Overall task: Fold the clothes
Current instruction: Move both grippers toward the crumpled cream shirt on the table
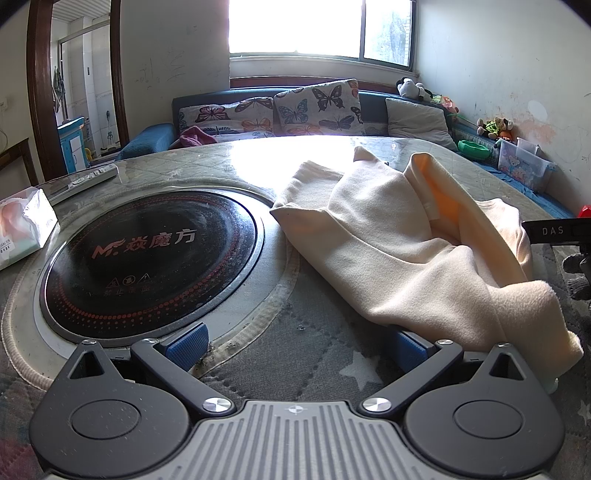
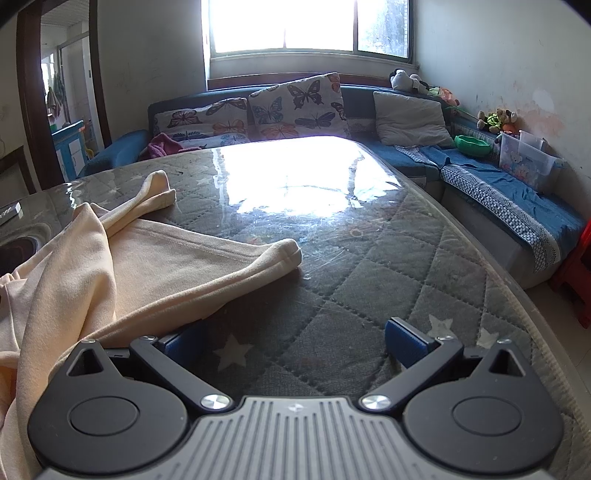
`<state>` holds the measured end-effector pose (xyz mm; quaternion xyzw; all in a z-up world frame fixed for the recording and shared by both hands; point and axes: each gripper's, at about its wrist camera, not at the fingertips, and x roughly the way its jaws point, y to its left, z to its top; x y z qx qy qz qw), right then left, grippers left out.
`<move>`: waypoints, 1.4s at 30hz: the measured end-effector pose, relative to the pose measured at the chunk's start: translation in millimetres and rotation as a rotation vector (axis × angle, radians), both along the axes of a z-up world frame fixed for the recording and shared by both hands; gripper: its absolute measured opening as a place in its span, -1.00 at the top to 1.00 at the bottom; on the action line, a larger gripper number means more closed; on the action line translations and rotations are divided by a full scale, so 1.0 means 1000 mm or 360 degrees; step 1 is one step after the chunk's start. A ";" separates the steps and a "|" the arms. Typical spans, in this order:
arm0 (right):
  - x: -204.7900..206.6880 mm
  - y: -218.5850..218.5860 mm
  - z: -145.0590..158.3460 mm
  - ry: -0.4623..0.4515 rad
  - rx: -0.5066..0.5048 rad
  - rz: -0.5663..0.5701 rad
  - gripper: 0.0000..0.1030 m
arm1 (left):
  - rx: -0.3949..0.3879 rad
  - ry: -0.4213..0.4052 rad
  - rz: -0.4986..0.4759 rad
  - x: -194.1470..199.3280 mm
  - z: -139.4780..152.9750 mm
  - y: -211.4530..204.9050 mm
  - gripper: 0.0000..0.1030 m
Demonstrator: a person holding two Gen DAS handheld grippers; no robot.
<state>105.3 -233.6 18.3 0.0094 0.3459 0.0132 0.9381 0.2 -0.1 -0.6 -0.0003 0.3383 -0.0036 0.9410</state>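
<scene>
Where the room opened before us, we saw the quilted table [image 2: 369, 258] filling most of both views, its clear cover glaring under the window [image 1: 295, 26]. Behind it ran the blue sofa [image 2: 498, 192] with butterfly cushions [image 1: 317, 107]. Set into the table on our left was the round black cooktop [image 1: 147, 258]. Just beside its rim lay the cream garment [image 1: 388, 240], crumpled and unfolded, one part standing up in a ridge, its hem reaching toward the table's middle in the right wrist view [image 2: 147, 266]. We held the left gripper [image 1: 295, 343] with its blue pads wide apart, the cloth draped over the right-hand pad. We held the right gripper [image 2: 295, 339] equally wide, its left pad under the cloth's edge, gripping nothing. A tissue pack [image 1: 22, 225] and a remote [image 1: 85, 181] sat at the far left.
</scene>
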 end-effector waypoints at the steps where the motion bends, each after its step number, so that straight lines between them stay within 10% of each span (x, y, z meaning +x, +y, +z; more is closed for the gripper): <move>1: -0.001 -0.001 0.000 -0.0008 0.0018 0.0002 -1.00 | 0.0001 0.0001 0.0000 0.000 0.000 0.000 -1.00; 42: -0.166 0.055 0.027 -0.0050 0.0005 0.0438 -1.00 | 0.0016 -0.0045 0.0247 -0.084 0.034 -0.016 -1.00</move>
